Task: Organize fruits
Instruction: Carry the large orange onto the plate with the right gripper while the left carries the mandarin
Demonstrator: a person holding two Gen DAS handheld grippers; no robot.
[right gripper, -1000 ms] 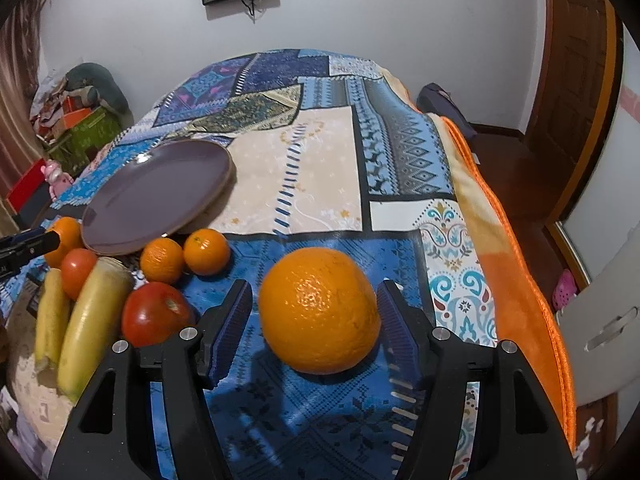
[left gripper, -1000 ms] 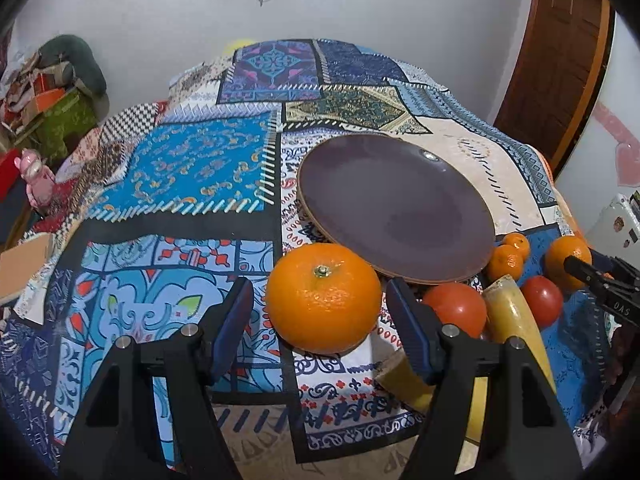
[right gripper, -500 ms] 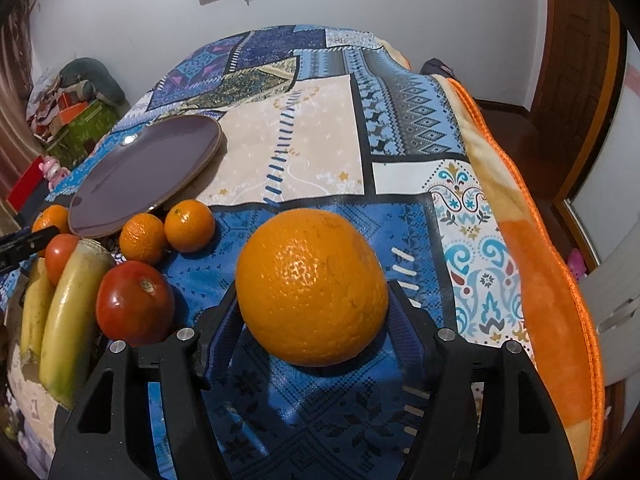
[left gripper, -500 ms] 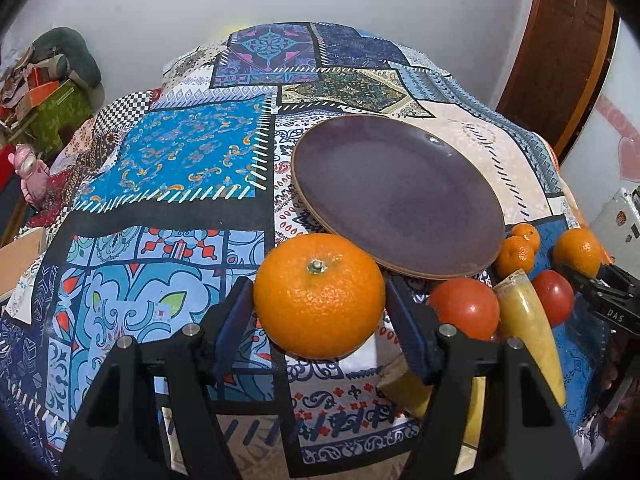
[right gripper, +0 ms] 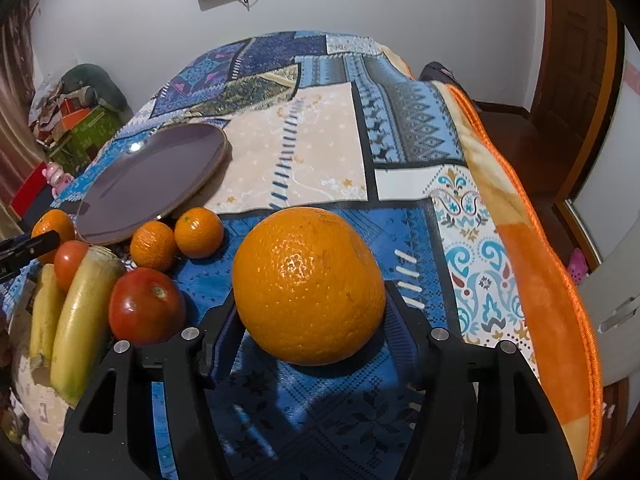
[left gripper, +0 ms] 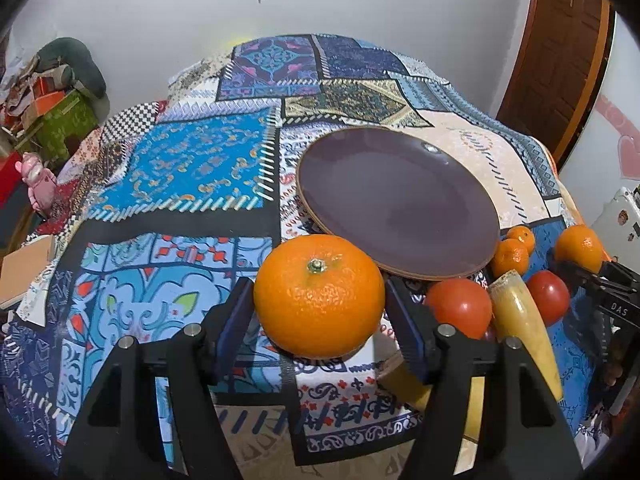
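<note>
While gripped only at the widest part of their round, waxy skins, both fruits could squirt out of a pinch: round bright-orange mandarin with a green stem nub clamped in the left tongs, just in front of the near rim of the flat round dark-purple plate; larger pebbly-skinned orange clamped in the right tongs over the blue patch of the patterned patchwork blanket on the bed. Too hard a squeeze, likely bruising. Plate tilted on the soft blanket, so likely to rock or let a round fruit roll off toward the two small tangerines, red tomatoes and yellow bananas crowded beside it. Both tongs converging on one plate, risk of collision
</note>
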